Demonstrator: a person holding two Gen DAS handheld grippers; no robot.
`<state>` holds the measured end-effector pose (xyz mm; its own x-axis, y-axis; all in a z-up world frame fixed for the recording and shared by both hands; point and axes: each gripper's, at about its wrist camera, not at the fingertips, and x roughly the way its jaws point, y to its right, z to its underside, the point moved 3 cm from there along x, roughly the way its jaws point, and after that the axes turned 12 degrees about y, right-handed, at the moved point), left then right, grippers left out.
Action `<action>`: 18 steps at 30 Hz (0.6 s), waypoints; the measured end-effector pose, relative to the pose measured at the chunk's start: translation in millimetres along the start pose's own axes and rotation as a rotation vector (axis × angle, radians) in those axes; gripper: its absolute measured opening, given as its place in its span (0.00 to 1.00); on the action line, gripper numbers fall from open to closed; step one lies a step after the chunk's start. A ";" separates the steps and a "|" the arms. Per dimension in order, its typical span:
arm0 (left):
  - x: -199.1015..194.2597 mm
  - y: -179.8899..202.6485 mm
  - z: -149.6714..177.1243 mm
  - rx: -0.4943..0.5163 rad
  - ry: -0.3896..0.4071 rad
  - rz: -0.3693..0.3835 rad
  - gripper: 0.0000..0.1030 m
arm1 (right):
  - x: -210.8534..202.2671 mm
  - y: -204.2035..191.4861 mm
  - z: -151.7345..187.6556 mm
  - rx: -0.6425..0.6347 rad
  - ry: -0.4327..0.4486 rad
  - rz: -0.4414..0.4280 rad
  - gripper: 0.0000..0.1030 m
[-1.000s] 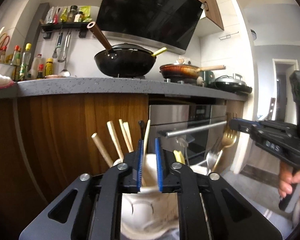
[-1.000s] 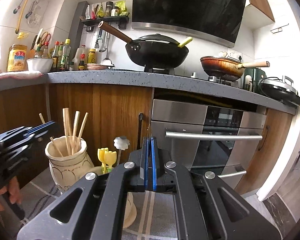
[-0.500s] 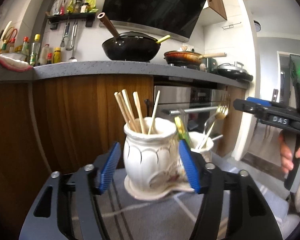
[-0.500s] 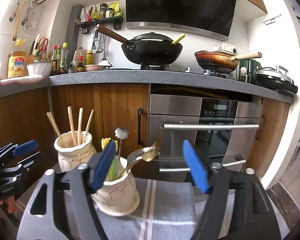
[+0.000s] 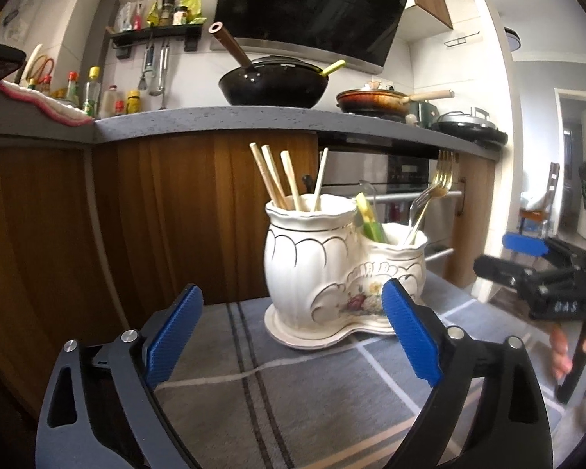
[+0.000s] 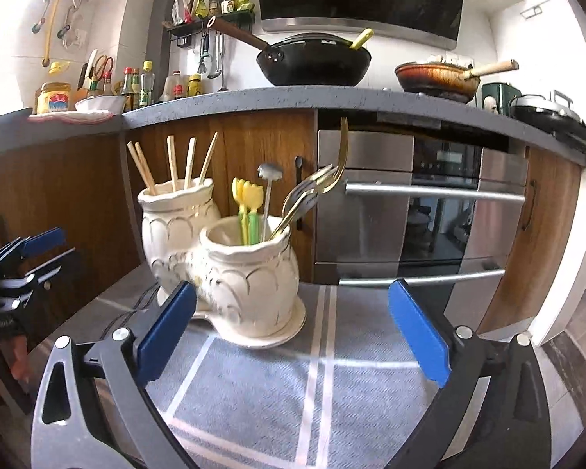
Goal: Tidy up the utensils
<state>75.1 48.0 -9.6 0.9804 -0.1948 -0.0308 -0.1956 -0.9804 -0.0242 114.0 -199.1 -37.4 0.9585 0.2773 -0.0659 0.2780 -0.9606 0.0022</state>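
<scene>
A white ceramic double-pot utensil holder (image 5: 324,269) (image 6: 250,273) stands on a grey striped cloth (image 5: 293,391) (image 6: 332,383). Its taller pot holds several wooden chopsticks (image 5: 281,179) (image 6: 172,164). Its lower pot holds gold forks (image 5: 429,199) (image 6: 320,187), small yellow-green forks (image 6: 246,211) and a thin flower-topped stick (image 6: 268,191). My left gripper (image 5: 293,336) is open and empty, just short of the holder. My right gripper (image 6: 293,332) is open and empty, in front of the lower pot. Each gripper shows at the edge of the other's view (image 5: 527,258) (image 6: 27,250).
Behind the cloth are wooden cabinet fronts (image 5: 168,215) and a steel oven (image 6: 422,203) with bar handles. The grey counter (image 6: 293,97) above carries a black wok (image 6: 312,58), a pan (image 6: 437,74) and bottles (image 6: 144,86).
Both grippers have opened wide from nearly shut and drawn back from the holder. The gold forks that the right gripper carried now stand in the lower pot.
</scene>
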 end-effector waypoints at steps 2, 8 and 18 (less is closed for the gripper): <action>-0.8 -1.1 1.8 -0.005 0.000 -0.007 0.91 | -1.5 -1.9 3.1 -0.012 0.009 -0.006 0.94; -2.0 -1.3 3.7 -0.002 0.001 -0.010 0.91 | -6.6 -7.1 4.8 -0.016 0.038 -0.038 0.94; -0.5 0.6 4.8 0.003 -0.010 -0.005 0.91 | -6.1 -5.8 3.8 -0.009 0.039 -0.046 0.94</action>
<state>74.4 47.7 -14.4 0.9810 -0.1897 -0.0407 -0.1909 -0.9812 -0.0270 106.4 -195.3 -40.8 0.9464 0.3217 -0.0274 0.3221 -0.9467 0.0086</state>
